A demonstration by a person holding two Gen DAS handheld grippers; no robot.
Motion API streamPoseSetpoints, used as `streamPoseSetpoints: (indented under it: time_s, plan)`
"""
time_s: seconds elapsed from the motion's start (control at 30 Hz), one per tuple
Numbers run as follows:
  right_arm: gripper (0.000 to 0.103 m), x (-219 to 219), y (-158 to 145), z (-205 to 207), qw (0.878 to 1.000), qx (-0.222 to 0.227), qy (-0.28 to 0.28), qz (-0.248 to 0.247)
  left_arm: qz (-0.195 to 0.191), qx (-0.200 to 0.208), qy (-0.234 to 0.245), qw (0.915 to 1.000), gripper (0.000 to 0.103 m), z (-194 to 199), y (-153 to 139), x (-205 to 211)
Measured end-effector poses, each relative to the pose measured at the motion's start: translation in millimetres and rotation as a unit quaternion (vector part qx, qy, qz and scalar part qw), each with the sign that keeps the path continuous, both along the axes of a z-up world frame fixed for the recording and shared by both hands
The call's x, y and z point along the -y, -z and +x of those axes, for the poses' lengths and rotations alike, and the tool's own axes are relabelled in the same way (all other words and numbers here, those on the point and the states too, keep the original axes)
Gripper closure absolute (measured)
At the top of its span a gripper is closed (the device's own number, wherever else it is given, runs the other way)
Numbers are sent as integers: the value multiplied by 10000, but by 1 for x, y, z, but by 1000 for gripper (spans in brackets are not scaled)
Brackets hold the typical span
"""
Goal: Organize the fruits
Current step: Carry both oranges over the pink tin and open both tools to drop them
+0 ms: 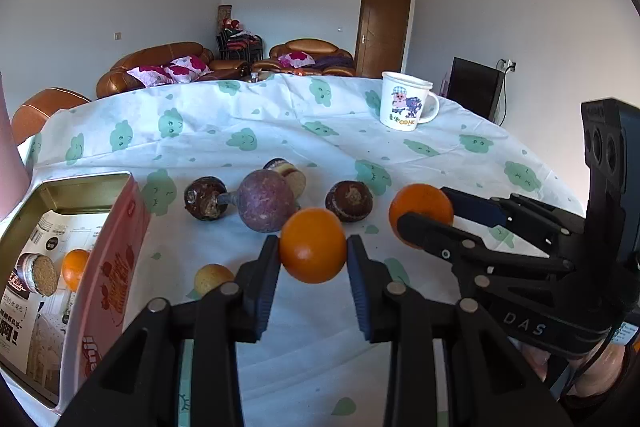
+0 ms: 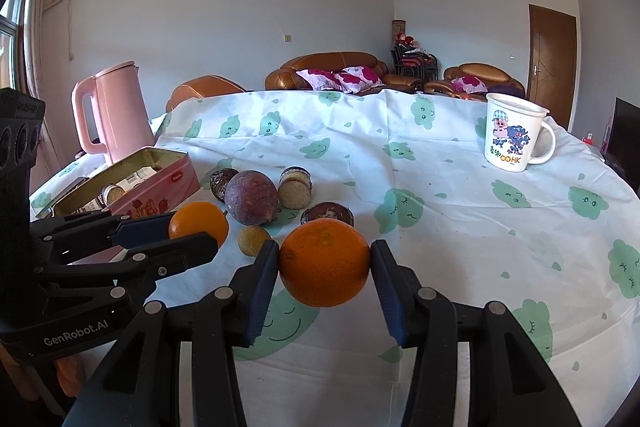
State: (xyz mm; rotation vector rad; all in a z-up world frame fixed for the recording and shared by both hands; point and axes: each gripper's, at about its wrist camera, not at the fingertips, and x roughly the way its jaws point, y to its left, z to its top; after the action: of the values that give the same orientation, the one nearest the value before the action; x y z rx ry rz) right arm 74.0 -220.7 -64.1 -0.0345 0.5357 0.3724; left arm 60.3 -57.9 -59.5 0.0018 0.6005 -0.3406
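My left gripper (image 1: pixel 313 259) is shut on a small orange (image 1: pixel 313 245); it also shows in the right wrist view (image 2: pixel 199 223). My right gripper (image 2: pixel 325 269) is shut on a larger orange (image 2: pixel 324 262), seen from the left wrist too (image 1: pixel 421 207). Both oranges sit low over the tablecloth. A purple passion fruit (image 1: pixel 267 201), dark brown mangosteens (image 1: pixel 349 201), a small yellow fruit (image 1: pixel 213 279) and a round cake (image 2: pixel 295 187) lie just beyond. An open pink tin (image 1: pixel 114 259) at left holds an orange (image 1: pixel 74 269) and a jar.
A white cartoon mug (image 2: pixel 514 133) stands at the back right of the table. A pink kettle (image 2: pixel 110 111) stands behind the tin at the left. The cloud-print cloth (image 2: pixel 460 227) covers the table; sofas and a door lie beyond.
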Motion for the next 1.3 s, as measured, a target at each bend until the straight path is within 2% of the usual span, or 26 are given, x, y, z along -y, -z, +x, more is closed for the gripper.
streamPoseSetpoints:
  time_s: [0.43, 1.3]
  plan:
    - [54, 1, -5, -15, 9990, 442, -57, 49, -91, 361, -173, 9992, 68, -11, -5, -7]
    - [54, 2, -10, -37, 9936, 1117, -144, 102, 148, 1036, -486, 9933, 68, -32, -14, -3]
